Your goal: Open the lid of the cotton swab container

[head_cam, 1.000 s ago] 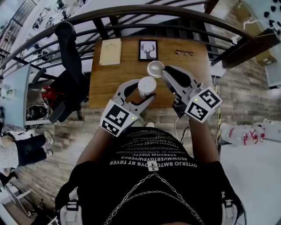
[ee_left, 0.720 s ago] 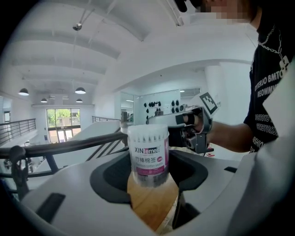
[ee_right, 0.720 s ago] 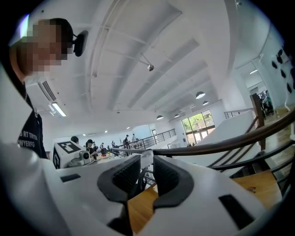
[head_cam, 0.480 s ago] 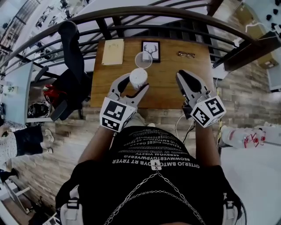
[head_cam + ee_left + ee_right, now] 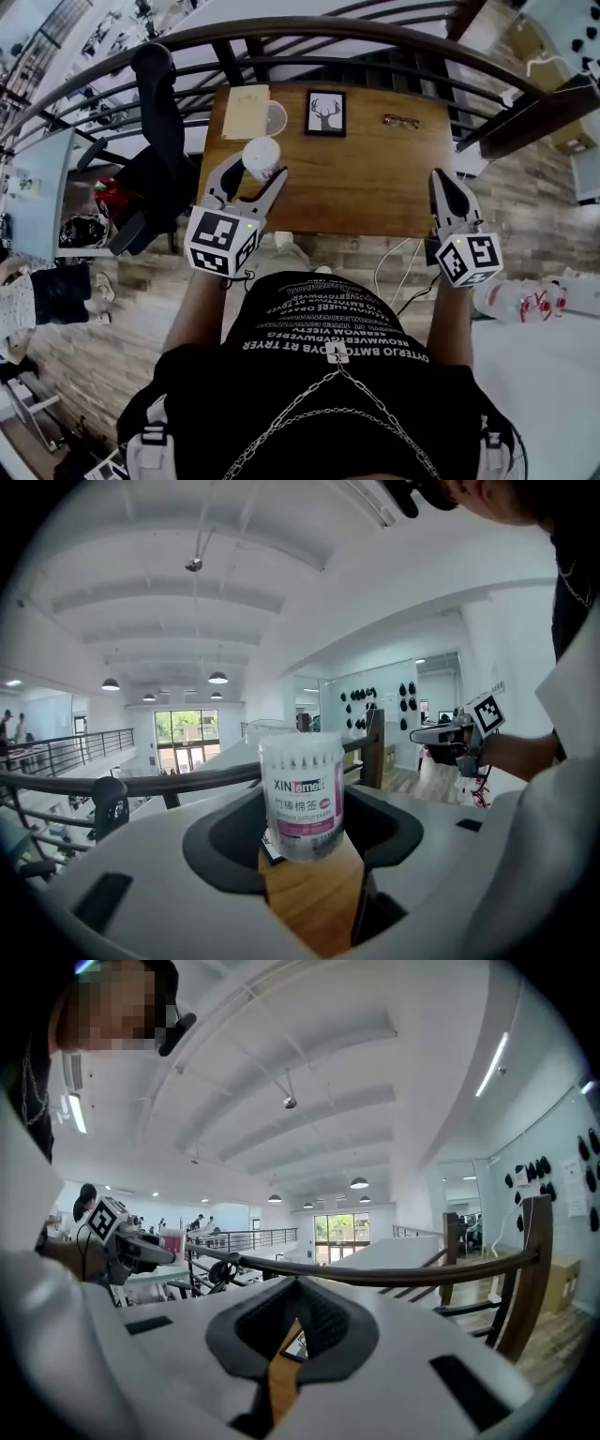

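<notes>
We are standing at the near edge of a wooden table [image 5: 366, 187]. A dark railing [image 5: 309, 24] is curving past the table's far side, and a black chair [image 5: 155, 94] is sitting off the table's left end. Over the table's left part, our left gripper [image 5: 251, 178] is clamping the cotton swab container [image 5: 261, 157] between its jaws. The container is standing upright with its top uncovered, the pads pressing on its sides and its pink label facing the gripper's own camera. Our right gripper [image 5: 443, 183] is hovering at the table's near right corner, well apart from the container. Its jaws have just been closing and are sitting practically together with nothing between them. At the table's far left a tan pad [image 5: 244, 111] is lying, and a framed deer picture [image 5: 325, 112] is resting at the far middle. The clear lid [image 5: 276, 118] is lying just beside the pad's right edge, and a pair of glasses [image 5: 403, 120] is lying toward the table's far right.
</notes>
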`<state>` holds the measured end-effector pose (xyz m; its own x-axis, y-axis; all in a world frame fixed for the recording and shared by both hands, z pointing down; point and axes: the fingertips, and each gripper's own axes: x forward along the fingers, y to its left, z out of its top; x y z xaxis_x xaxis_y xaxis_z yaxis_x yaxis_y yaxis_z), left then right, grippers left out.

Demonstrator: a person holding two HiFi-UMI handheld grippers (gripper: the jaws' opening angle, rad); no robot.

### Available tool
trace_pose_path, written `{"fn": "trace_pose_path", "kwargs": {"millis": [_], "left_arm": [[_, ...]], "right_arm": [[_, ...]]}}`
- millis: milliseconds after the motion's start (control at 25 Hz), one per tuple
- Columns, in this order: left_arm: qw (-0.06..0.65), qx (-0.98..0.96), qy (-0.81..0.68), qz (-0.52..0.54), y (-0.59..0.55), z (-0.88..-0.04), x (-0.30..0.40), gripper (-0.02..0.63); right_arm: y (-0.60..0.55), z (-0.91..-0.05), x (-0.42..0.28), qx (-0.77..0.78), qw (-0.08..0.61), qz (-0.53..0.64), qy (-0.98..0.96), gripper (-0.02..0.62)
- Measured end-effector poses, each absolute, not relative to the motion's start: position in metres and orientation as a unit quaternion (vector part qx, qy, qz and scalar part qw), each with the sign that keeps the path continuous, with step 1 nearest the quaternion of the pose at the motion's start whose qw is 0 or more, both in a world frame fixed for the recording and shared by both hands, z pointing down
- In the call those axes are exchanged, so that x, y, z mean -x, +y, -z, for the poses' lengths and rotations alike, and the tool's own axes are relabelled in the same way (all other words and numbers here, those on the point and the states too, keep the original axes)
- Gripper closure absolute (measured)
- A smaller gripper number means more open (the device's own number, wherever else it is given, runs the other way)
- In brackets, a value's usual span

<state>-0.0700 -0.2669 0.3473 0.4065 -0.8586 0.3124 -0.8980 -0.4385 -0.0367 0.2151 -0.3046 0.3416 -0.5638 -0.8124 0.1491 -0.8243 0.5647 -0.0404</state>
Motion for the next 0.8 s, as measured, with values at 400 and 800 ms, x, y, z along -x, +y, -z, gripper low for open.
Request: {"fn": "trace_pose_path", "kwargs": {"millis": [400,800], "left_arm": [[0.062,-0.839,-0.518,-0.156,-0.262,-0.348,0.064,0.337],[0.057,-0.839,-0.517,-0.161,-0.261,-0.346,0.065,0.337]], "right_arm": [[-0.309,-0.337,-0.198,-0.450,0.058,-0.041,-0.890,0.581],[-0.311,-0.325,-0.175,-0.430,0.051,-0.034,-0.901,0.581]]}}
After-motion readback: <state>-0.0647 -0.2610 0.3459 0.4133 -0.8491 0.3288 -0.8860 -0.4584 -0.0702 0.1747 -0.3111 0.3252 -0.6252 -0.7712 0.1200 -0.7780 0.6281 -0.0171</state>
